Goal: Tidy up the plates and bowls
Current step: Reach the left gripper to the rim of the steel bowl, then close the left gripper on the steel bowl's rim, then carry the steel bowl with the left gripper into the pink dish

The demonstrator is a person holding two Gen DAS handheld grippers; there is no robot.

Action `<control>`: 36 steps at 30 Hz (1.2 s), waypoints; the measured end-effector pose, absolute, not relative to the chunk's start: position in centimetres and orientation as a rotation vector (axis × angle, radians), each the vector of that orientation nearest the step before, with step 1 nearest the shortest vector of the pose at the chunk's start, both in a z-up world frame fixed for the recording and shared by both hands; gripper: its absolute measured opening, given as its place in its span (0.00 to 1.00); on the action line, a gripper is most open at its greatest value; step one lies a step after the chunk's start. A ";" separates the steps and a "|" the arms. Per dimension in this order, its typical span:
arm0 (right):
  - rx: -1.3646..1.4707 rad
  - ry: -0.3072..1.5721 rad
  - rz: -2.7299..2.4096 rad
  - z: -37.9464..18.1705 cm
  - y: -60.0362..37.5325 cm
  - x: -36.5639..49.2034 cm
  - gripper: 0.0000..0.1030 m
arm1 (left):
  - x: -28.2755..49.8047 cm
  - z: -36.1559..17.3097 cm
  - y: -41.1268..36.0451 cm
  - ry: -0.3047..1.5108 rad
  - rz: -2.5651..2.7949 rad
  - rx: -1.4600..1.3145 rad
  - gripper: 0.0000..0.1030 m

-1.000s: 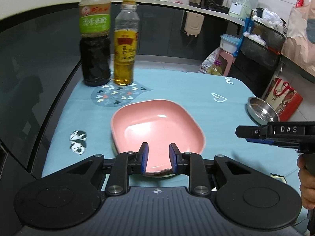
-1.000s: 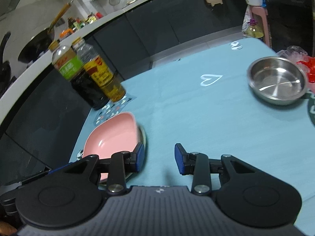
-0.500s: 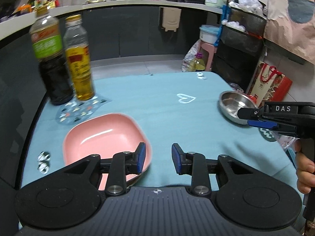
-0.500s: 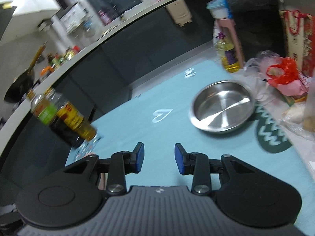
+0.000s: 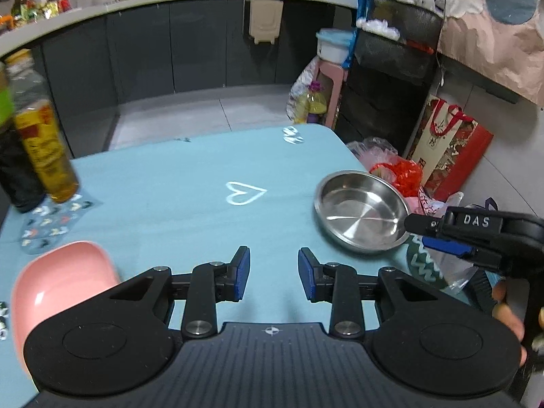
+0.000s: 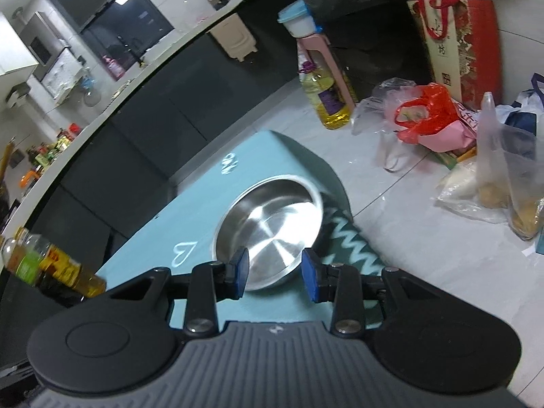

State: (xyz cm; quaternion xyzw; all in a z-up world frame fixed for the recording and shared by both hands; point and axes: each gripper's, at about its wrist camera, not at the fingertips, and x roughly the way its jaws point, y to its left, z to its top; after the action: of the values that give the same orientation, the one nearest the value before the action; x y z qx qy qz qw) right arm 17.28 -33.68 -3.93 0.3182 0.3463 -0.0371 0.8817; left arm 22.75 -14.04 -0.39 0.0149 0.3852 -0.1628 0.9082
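A steel bowl (image 5: pixel 362 216) sits near the right edge of the blue table (image 5: pixel 170 187), partly on a green zigzag mat (image 6: pixel 353 248). My right gripper (image 6: pixel 275 273) hovers at the steel bowl's (image 6: pixel 272 224) near rim, jaws open, with the rim showing in the gap and the pads not pressing. From the left wrist view the right gripper (image 5: pixel 425 234) comes in from the right, held by a hand. The left gripper (image 5: pixel 273 273) is open over bare cloth with nothing between its fingers. A pink square plate (image 5: pixel 57 282) lies at the lower left, partly behind the gripper body.
Two sauce bottles (image 5: pixel 44 159) stand at the table's far left on a patterned mat. Beyond the right table edge the floor holds plastic bags (image 6: pixel 425 115), an oil jug (image 6: pixel 326 98) and a red gift bag (image 5: pixel 448 146). Dark cabinets run behind.
The left gripper swung right, away from the pink plate, and its jaws widened. The right gripper travelled right across the table to the steel bowl, rolling as it went.
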 end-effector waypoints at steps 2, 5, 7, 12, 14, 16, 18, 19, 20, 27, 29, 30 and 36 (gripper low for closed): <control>0.675 0.733 -0.077 -4.2 -34.3 17.6 0.10 | 24.0 -0.9 -15.4 0.830 -0.316 0.019 0.28; 0.683 0.747 -0.077 -4.6 -34.7 18.1 0.10 | 25.8 -1.8 -17.3 0.870 -0.295 -0.002 0.28; 0.697 0.750 -0.072 -4.8 -35.0 18.2 0.10 | 26.9 -2.2 -18.2 0.882 -0.287 -0.027 0.28; 0.741 0.761 -0.062 -5.6 -35.8 18.5 0.10 | 28.8 -3.1 -20.0 0.877 -0.281 -0.065 0.28; 0.743 0.769 -0.063 -5.8 -35.9 18.7 0.10 | 29.4 -3.7 -20.6 0.882 -0.266 -0.045 0.28; 0.740 0.777 -0.063 -5.9 -35.8 18.9 0.09 | 29.8 -4.2 -20.9 0.892 -0.254 -0.033 0.28; 0.735 0.783 -0.065 -5.9 -35.7 19.0 0.07 | 30.3 -4.7 -21.1 0.906 -0.245 -0.028 0.28; 0.731 0.783 -0.068 -6.0 -35.7 19.0 0.05 | 30.5 -4.9 -21.3 0.906 -0.248 -0.027 0.28; 0.723 0.785 -0.071 -6.0 -35.6 19.1 0.00 | 30.7 -5.1 -21.4 0.904 -0.257 -0.026 0.27; 0.658 0.778 -0.067 -6.1 -35.2 19.1 0.00 | 30.1 -5.3 -21.5 0.906 -0.323 0.004 0.12; 0.659 0.784 -0.066 -6.0 -35.2 18.9 0.00 | 29.8 -5.1 -21.1 0.910 -0.327 -0.007 0.12; 0.662 0.788 -0.063 -6.0 -35.1 18.9 0.00 | 29.7 -5.1 -20.9 0.912 -0.327 -0.009 0.12; 0.643 0.791 -0.034 -5.3 -33.9 18.4 0.00 | 28.6 -4.0 -19.5 0.909 -0.317 -0.015 0.12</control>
State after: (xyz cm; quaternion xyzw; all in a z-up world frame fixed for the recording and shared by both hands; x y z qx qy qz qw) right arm 18.37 -33.93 -5.26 0.3075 0.3784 -0.0162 0.8729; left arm 28.61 -19.51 -4.04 -0.0071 0.4372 -0.1523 0.8863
